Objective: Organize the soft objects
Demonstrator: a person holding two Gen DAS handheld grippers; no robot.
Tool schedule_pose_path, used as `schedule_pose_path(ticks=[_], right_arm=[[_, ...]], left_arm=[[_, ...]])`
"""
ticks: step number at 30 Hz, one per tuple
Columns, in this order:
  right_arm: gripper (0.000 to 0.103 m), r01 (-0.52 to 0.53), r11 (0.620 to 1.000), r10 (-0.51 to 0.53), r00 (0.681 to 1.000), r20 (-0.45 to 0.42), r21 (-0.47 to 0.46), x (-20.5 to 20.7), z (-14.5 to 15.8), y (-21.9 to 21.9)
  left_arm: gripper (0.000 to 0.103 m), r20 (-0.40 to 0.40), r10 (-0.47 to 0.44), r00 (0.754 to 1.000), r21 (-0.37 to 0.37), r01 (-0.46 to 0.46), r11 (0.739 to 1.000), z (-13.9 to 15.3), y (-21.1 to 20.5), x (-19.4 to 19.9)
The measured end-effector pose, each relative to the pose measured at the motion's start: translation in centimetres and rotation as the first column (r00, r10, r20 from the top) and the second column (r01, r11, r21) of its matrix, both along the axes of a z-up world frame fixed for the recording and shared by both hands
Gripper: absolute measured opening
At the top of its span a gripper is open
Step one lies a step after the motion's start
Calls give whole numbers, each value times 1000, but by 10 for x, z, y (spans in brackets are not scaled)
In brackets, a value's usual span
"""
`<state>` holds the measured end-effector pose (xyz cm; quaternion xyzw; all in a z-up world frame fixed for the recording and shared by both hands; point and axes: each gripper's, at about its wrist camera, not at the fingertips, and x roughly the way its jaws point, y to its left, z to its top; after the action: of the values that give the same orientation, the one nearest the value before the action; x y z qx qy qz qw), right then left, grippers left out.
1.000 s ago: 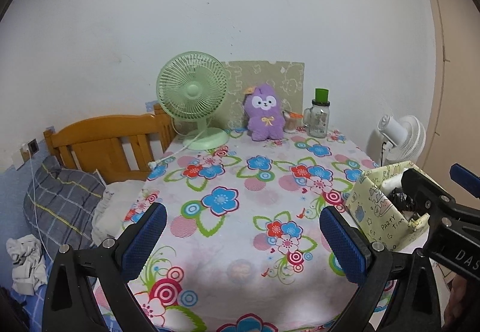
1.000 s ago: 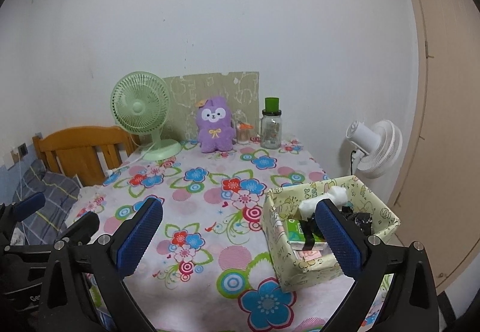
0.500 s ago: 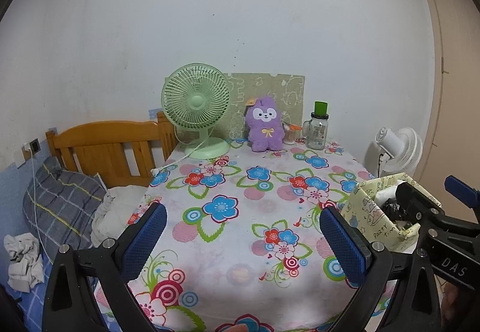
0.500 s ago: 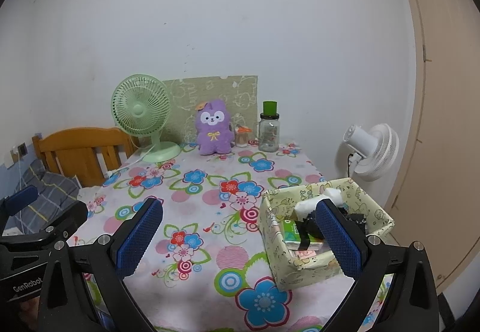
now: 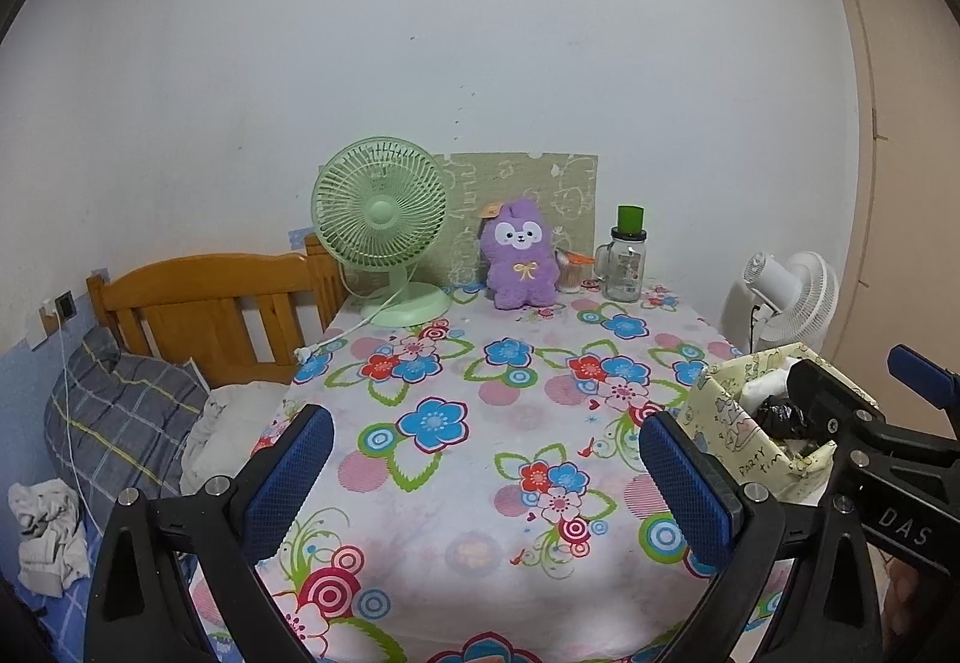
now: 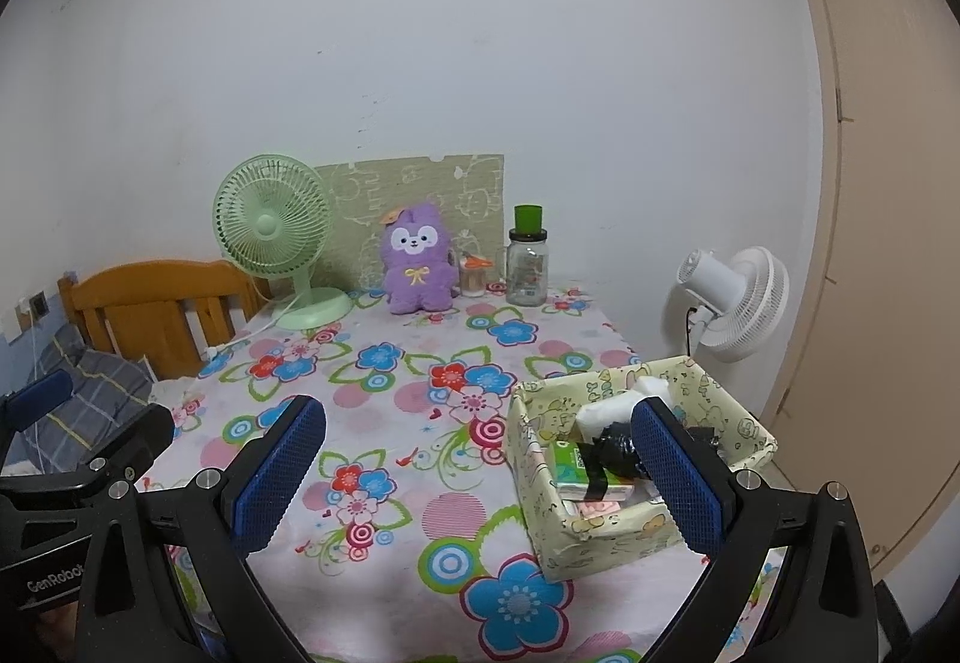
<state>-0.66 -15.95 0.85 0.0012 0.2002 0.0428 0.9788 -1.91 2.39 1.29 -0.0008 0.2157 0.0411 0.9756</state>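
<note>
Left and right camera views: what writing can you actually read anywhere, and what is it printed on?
"PARTY tim": pale yellow cartoon-print box, outer wall; it may run on.
"DAS": black body of the right gripper, seen from the left camera.
"GenRobot": black body of the left gripper, cut at the edge.
Green packet and clear glass jar labels: too blurred.

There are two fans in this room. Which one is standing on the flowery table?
The pale green round desk fan, at the flower-print table's back left beside the purple plush toy. The white fan stands off the table, beyond its right edge near the door.

Soft even light, fisheye-bent dark corners
</note>
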Motion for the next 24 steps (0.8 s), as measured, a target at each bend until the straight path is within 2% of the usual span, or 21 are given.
schedule_pose_path(ticks=[24], right_arm=[[103, 6, 1000, -6, 1000, -2, -2, 6, -3, -4]], left_arm=[[103, -5, -10, 1000, 7, 10, 1000, 0, -7, 5]])
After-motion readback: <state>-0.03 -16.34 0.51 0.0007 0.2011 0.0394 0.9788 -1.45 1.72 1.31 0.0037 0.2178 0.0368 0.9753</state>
